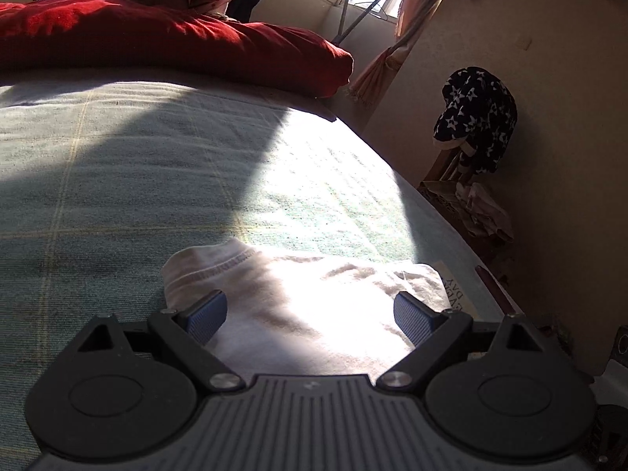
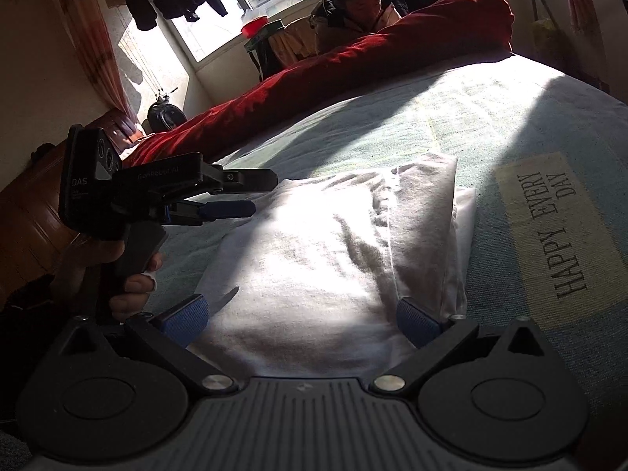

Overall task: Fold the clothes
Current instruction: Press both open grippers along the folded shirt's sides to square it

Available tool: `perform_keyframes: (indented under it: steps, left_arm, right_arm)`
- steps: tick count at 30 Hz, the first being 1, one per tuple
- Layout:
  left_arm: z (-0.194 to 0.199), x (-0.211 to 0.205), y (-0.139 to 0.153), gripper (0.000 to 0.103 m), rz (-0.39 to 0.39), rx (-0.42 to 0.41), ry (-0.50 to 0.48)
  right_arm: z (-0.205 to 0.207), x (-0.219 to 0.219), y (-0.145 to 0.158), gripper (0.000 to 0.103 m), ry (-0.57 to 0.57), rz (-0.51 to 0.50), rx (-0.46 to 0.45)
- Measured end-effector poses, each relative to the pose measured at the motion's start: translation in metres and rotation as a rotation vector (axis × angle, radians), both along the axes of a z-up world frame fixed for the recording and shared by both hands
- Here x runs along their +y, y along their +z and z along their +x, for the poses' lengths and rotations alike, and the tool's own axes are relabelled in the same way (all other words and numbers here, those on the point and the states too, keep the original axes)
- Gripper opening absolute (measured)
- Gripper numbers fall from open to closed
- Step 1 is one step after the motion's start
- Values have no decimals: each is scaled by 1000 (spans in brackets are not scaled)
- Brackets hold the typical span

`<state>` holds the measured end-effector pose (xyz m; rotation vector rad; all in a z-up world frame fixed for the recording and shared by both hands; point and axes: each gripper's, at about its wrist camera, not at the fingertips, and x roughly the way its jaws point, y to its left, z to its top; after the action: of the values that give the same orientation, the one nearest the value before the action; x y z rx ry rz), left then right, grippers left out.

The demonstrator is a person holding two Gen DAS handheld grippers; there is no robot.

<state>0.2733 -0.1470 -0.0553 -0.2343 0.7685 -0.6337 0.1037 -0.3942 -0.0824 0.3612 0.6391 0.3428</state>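
Observation:
A white garment [image 2: 325, 259] lies folded flat on the pale green bedspread [image 2: 451, 117], one side panel folded over its right part. It also shows in the left wrist view [image 1: 298, 306], lit by sun. My left gripper [image 1: 310, 316] is open just above the garment's near part, its blue pads spread wide. In the right wrist view the left gripper [image 2: 255, 196] hovers over the garment's left edge, held by a hand. My right gripper [image 2: 302, 320] is open over the garment's near edge, holding nothing.
A thick red quilt [image 1: 168, 39] lies across the far side of the bed. A person [image 2: 357, 0] sits behind it. The bedspread carries a "HAPPY EVERY DAY" patch [image 2: 557, 231] right of the garment. A star-patterned dark garment [image 1: 477, 117] hangs beside the bed.

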Motion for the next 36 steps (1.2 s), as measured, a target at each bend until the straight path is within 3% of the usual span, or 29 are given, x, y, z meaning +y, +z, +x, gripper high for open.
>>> perform_keyframes:
  steps: [3,6,9,12,15,18,21,26,30,33,36]
  left_arm:
    - [-10,15,3,92,-14,19,49]
    - [-19,25,3,92,-12,34,74]
    - [-26,30,5,92,-5,39,87]
    - [-32,35,7,92,3,44,97]
    - [-39,39,9,92,11,48,106]
    - [-46,43,11,92,26,51,116]
    - [-59,44,19,92,89,25,124]
    - [-78,54,24,92,116,16,126]
    - [-91,57,28,92,111,7,123]
    - [-102,59,33,92,104,-7,110]
    - [-111,61,36,93,102,-11,106]
  right_arm:
    - [28,7,7,103,20,-71,-16]
    - [60,6,-11,103,-34,-113,71]
    - [73,-6,-25,103,-82,-71,79]
    - [73,-10,-15,103,-127,-81,75]
    - [70,-3,-1,103,-133,-130,57]
    - [78,12,0,103,-53,-201,61]
    - [88,19,-11,103,-97,-316,146]
    - [46,42,8,103,12,-236,89]
    - [16,85,-4,103,71,-356,111]
    - [-14,111,-17,103,69,-513,105]
    - [-36,121,-14,103,100,-506,111]
